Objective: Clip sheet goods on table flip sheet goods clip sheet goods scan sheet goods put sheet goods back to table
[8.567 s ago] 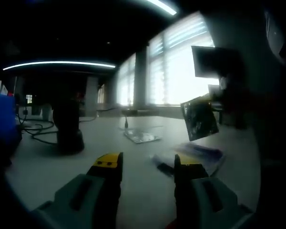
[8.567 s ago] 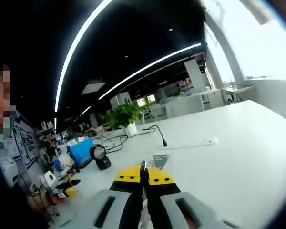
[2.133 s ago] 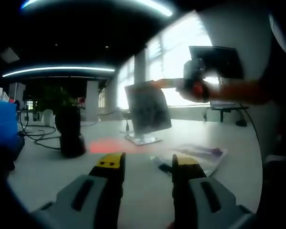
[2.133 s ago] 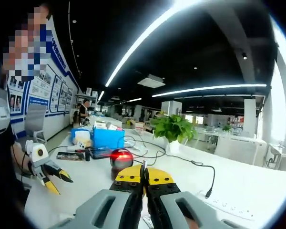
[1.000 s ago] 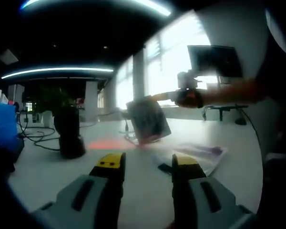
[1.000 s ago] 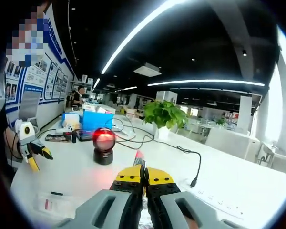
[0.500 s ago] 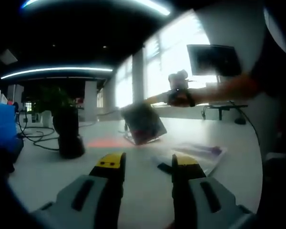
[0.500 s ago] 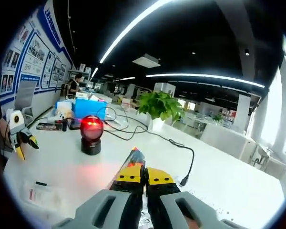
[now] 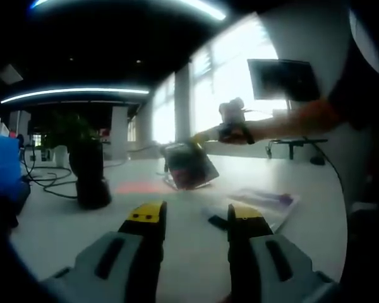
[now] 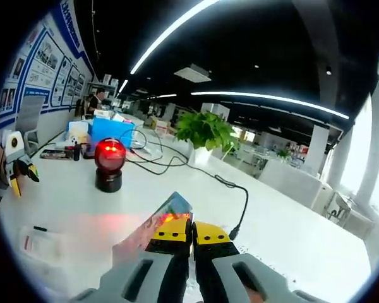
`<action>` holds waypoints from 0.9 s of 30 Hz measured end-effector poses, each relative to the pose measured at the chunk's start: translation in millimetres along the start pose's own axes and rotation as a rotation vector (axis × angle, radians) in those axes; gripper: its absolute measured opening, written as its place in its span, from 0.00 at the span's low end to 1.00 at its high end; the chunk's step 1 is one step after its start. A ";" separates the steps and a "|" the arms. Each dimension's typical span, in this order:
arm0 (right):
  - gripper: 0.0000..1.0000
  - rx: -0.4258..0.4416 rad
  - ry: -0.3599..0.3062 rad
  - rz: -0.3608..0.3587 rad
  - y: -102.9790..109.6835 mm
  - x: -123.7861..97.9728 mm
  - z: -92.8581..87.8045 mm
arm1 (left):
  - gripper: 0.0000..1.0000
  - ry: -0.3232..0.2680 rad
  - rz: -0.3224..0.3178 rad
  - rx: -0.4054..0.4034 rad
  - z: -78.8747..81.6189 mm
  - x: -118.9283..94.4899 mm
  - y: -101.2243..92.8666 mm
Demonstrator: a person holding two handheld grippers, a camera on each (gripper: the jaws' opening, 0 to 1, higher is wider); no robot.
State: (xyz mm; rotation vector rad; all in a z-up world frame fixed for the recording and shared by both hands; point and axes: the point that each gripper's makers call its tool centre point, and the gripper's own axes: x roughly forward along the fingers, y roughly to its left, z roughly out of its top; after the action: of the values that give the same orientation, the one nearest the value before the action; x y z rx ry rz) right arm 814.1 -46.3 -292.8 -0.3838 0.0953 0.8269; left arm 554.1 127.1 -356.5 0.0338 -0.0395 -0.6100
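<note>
R gripper clamped the packet, low over table near scanner; prob. best laid flat. L gripper idle, jaws apart.

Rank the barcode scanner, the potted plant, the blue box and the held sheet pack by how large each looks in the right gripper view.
1. Sheet pack, clamped in the right claw and nearest the camera, so its size is exaggerated.
2. Potted plant.
3. Barcode scanner and blue box: these look alike, so I won't rank them.
</note>
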 end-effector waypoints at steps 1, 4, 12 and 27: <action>0.00 -0.004 0.004 0.000 -0.9 0.4 -1.5 | 0.32 0.001 0.000 0.000 -0.1 0.1 -0.1; 0.00 -0.021 0.017 -0.002 -3.0 2.0 -5.1 | 0.32 0.001 -0.001 -0.002 -0.3 0.4 -0.1; 0.00 -0.057 0.046 -0.019 -9.9 12.4 -19.9 | 0.31 0.005 -0.002 -0.004 -1.2 0.8 -0.3; 0.00 -0.060 0.107 -0.026 -21.7 28.6 -55.4 | 0.31 0.015 -0.003 -0.002 -3.3 2.1 -0.2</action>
State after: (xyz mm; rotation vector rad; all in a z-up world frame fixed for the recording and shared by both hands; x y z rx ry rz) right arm 852.9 -60.0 -344.3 -0.4850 0.1653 0.7847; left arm 555.9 125.8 -359.7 0.0366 -0.0249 -0.6123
